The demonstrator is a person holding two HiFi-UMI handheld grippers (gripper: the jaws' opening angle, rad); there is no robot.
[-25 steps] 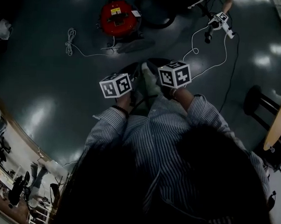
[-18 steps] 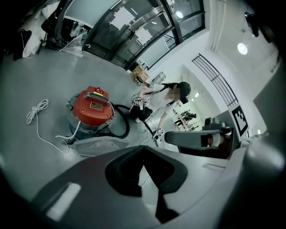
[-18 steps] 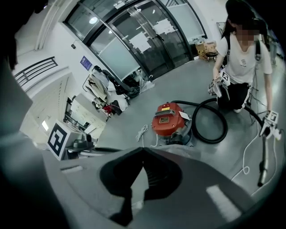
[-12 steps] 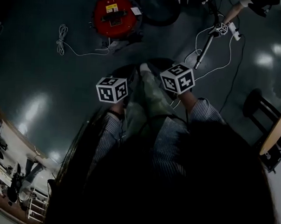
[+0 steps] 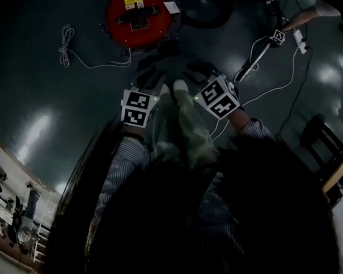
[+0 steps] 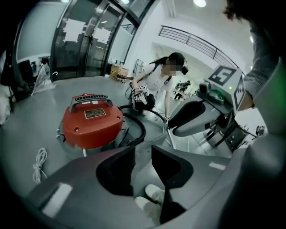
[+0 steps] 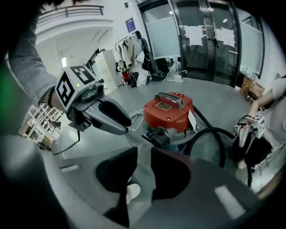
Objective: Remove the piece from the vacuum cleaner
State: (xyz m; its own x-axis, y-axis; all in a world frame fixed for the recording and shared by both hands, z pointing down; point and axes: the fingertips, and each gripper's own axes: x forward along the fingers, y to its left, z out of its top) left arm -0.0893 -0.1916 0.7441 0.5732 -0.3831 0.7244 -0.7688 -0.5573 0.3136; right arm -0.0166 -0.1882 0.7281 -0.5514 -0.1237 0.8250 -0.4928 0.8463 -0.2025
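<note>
Fingers (image 6: 116, 172) just opened, empty, on left gripper (image 6: 143, 154) and right gripper (image 7: 144, 156).

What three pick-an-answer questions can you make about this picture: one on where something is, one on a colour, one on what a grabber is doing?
1. Where is the vacuum cleaner? A on a table; B on the floor; C on a chair.
2. What colour is its top? A red; B blue; C yellow.
3. How are the left gripper's jaws? A shut on a hose; B shut on a cord; C apart, nothing gripped.
Answers: B, it stands on the dark floor; A, its lid is red; C, they have just been opening and nothing is between them.
</note>
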